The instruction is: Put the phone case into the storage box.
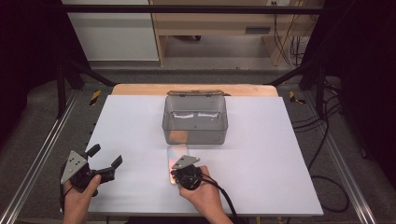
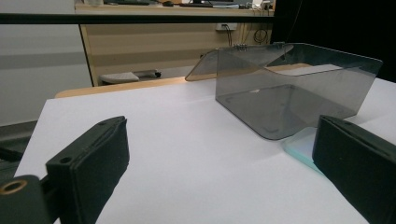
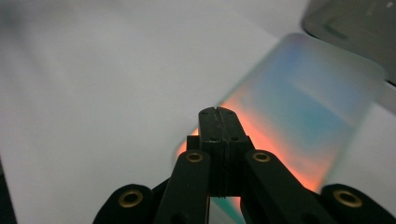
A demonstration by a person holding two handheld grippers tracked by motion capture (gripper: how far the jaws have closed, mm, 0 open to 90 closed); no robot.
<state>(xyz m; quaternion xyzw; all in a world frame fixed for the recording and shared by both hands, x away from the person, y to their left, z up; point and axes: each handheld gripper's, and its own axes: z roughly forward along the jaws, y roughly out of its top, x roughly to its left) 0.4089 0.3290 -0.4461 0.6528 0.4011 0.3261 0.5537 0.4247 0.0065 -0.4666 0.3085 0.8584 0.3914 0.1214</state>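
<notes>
One glass plate (image 1: 175, 156) lies flat on the white worktop (image 1: 261, 168), its near end hidden under the right gripper (image 3: 218, 112), whose jaws are pressed together above it. One smoky clear box (image 1: 195, 120) stands just beyond. The left gripper (image 1: 103, 157) rests wide apart

Your high view looks forward and down from 6 o'clock over the whole white table (image 1: 261, 154). Your left gripper view sits low near the surface, facing the grey box (image 2: 289, 100) toward 1 o'clock. Your right gripper view looks closely down on the glass plate (image 3: 299, 107); all 3 views share it.
</notes>
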